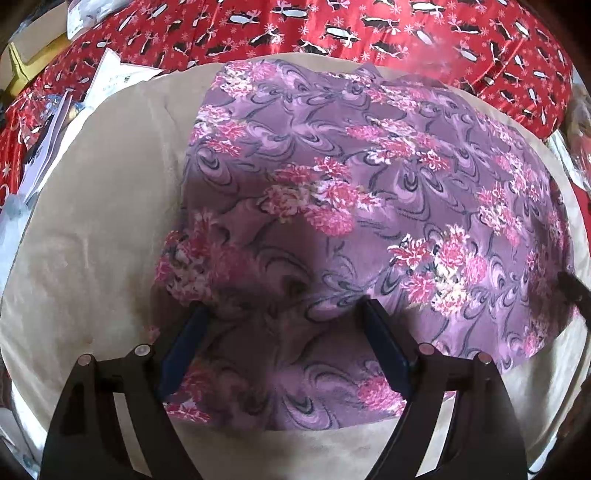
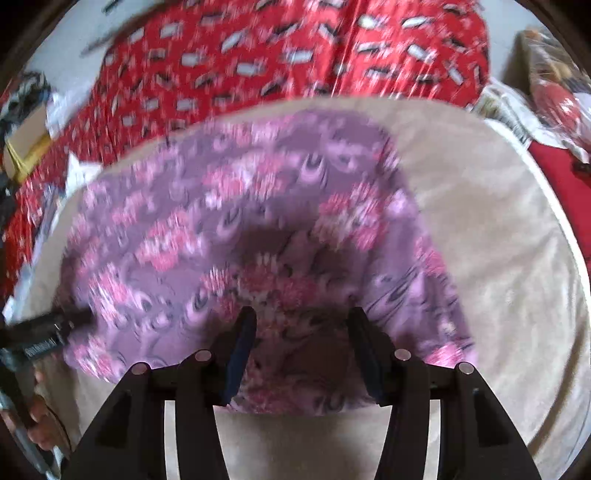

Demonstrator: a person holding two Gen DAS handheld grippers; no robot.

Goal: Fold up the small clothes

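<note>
Black gripper (image 1: pixel 282 314) frames, blue pads (image 1: pixel 183 354), silver round screws (image 1: pixel 142 349).

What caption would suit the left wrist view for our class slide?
Open left gripper poised over the near edge of a purple floral garment spread on a beige cushion.

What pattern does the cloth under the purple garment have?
Plain beige cloth, no pattern; clearest in the left wrist view.

A home — red patterned bedspread (image 1: pixel 332 33), beige cushion (image 1: pixel 92 221), scattered papers (image 1: pixel 110 74).
</note>
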